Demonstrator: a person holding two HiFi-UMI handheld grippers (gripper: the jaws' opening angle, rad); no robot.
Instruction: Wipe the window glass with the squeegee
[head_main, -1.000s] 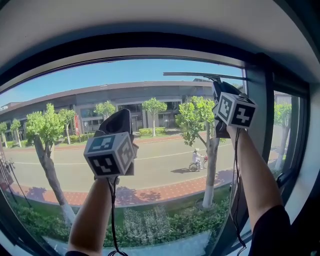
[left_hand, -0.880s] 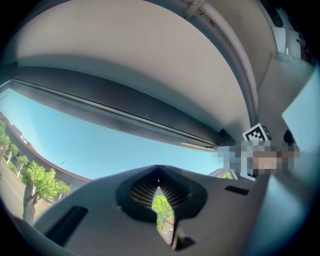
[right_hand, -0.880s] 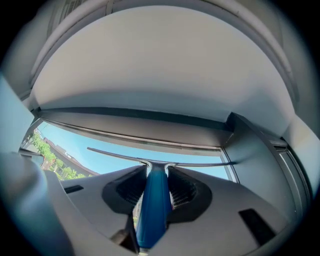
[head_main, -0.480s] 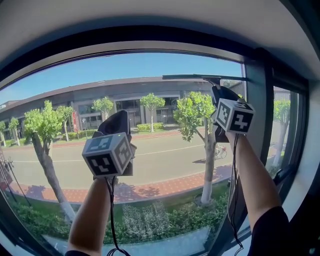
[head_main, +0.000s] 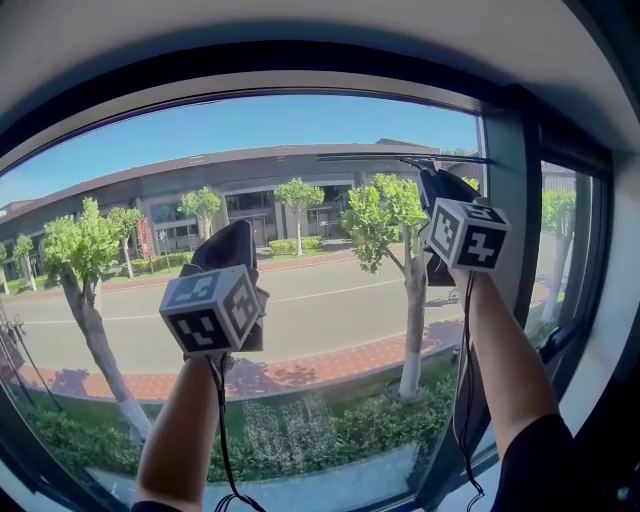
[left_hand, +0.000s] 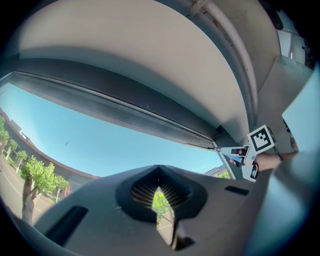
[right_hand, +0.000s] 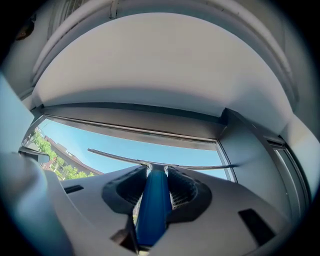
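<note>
Squeegee high on the window glass, wiping stroke in hand

Blue handle pinched in the right claw, blade just beyond the jaws, lying across the glass; left claw pressed together on nothing, well off to the side; next, I'd judge, a steady pull straight down, blade kept flat to the glass.

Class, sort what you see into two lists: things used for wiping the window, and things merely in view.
In use: blue-handled squeegee with thin blade, clear window glass, right gripper.
Merely there: left gripper, green street trees, grey building.
</note>
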